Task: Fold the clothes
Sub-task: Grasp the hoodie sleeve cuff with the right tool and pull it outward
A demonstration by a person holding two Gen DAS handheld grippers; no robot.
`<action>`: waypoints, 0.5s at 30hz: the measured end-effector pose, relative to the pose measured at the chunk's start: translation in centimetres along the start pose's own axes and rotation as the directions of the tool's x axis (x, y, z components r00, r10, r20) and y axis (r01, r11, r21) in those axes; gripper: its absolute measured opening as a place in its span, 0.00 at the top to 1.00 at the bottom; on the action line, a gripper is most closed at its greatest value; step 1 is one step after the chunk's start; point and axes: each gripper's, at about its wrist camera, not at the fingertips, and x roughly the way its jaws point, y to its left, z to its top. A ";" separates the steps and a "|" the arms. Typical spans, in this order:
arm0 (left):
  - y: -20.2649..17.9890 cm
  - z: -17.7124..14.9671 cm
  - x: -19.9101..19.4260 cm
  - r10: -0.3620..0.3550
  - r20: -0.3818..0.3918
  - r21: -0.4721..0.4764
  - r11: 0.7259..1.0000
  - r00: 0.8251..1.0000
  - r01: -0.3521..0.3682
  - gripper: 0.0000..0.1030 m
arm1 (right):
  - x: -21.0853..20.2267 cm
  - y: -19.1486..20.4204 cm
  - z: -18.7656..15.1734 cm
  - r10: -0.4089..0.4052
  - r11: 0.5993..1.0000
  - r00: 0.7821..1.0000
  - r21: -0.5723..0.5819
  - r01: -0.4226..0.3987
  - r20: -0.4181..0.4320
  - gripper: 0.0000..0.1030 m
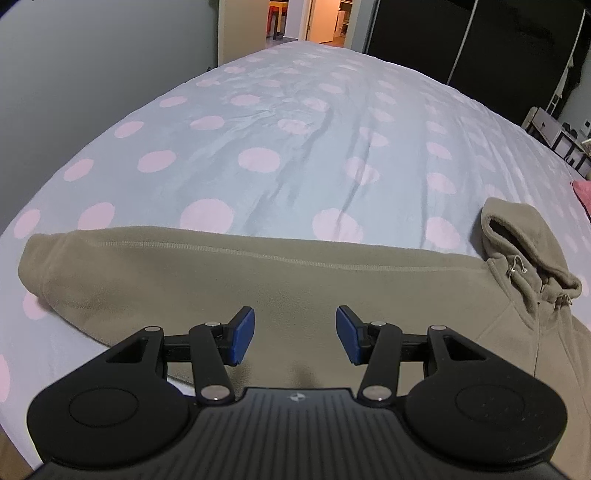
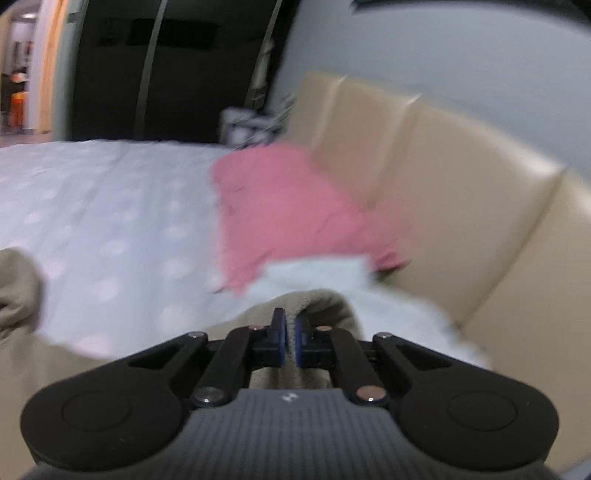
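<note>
A khaki fleece hoodie point(image 1: 258, 288) lies spread across the near part of the bed, its hood point(image 1: 517, 251) to the right and a sleeve end point(image 1: 48, 266) to the left. My left gripper point(image 1: 295, 332) hovers over the hoodie's body, open, with nothing between its blue pads point(image 1: 243, 332). In the blurred right wrist view, my right gripper point(image 2: 291, 332) is shut, and a fold of the hoodie point(image 2: 317, 299) bunches up around its tips, pinched and raised off the sheet. More of the hoodie shows at the left edge point(image 2: 18, 288).
The bed point(image 1: 258, 129) has a pale sheet with pink dots. A pink garment point(image 2: 288, 206) lies against the beige padded headboard point(image 2: 461, 206), above a white fluffy piece point(image 2: 399, 306). Dark wardrobe doors point(image 2: 166, 74) and a lit doorway point(image 1: 314, 18) stand beyond the bed.
</note>
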 end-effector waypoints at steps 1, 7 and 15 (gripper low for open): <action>0.0 0.0 0.0 0.001 0.002 0.002 1.000 1.000 -0.001 0.55 | 0.3 -0.9 0.5 -0.028 1.000 1.000 0.000 0.028 -0.002 0.95; -0.3 -0.1 0.9 0.058 0.001 0.012 0.998 0.998 -0.058 0.55 | 5.8 -4.1 -1.6 -0.141 0.990 0.985 0.015 0.144 -0.098 0.95; -1.3 0.0 2.9 0.097 -0.025 0.047 0.994 0.995 -0.095 0.55 | 9.7 -7.1 -5.7 -0.094 0.984 0.987 0.137 0.112 -0.128 0.92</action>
